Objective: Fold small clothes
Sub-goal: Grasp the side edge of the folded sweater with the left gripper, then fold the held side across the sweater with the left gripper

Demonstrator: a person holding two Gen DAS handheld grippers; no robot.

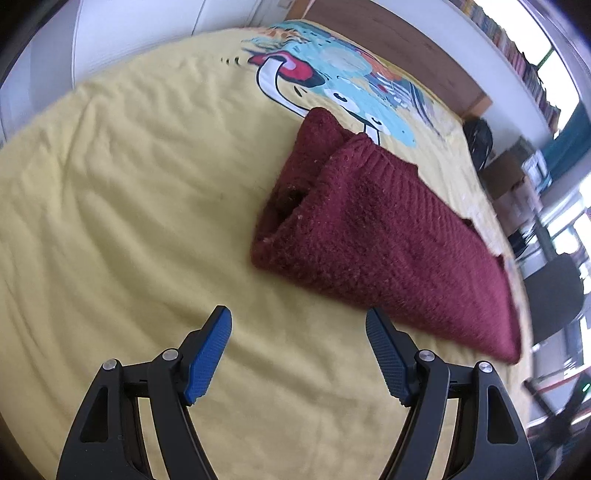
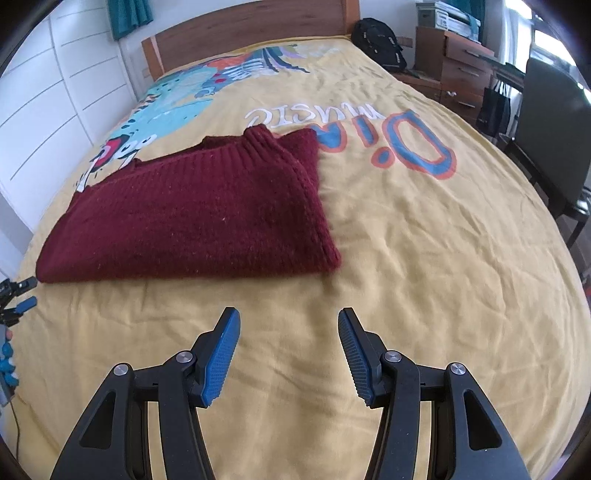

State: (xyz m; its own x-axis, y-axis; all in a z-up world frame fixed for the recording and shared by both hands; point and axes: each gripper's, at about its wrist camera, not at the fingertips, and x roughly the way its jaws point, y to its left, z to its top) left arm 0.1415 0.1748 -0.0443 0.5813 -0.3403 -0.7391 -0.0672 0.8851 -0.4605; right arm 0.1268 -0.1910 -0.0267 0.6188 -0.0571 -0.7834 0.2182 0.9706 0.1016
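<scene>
A dark red knitted sweater (image 1: 388,229) lies folded into a thick flat bundle on the yellow bedspread (image 1: 110,206). It also shows in the right wrist view (image 2: 192,218), with its ribbed collar at the far side. My left gripper (image 1: 298,321) is open and empty, hovering above the bedspread just short of the sweater's near edge. My right gripper (image 2: 289,321) is open and empty too, above bare bedspread (image 2: 424,277) a little in front of the sweater's near edge. The left gripper's tips show at the far left of the right wrist view (image 2: 22,295).
The bedspread carries a colourful cartoon print (image 2: 177,103) and lettering (image 2: 369,129). A wooden headboard (image 2: 251,22) stands at the far end. A black backpack (image 2: 380,37), wooden drawers (image 2: 458,62) and a dark chair (image 2: 554,140) stand to the right of the bed. White wardrobe doors (image 2: 55,92) are on the left.
</scene>
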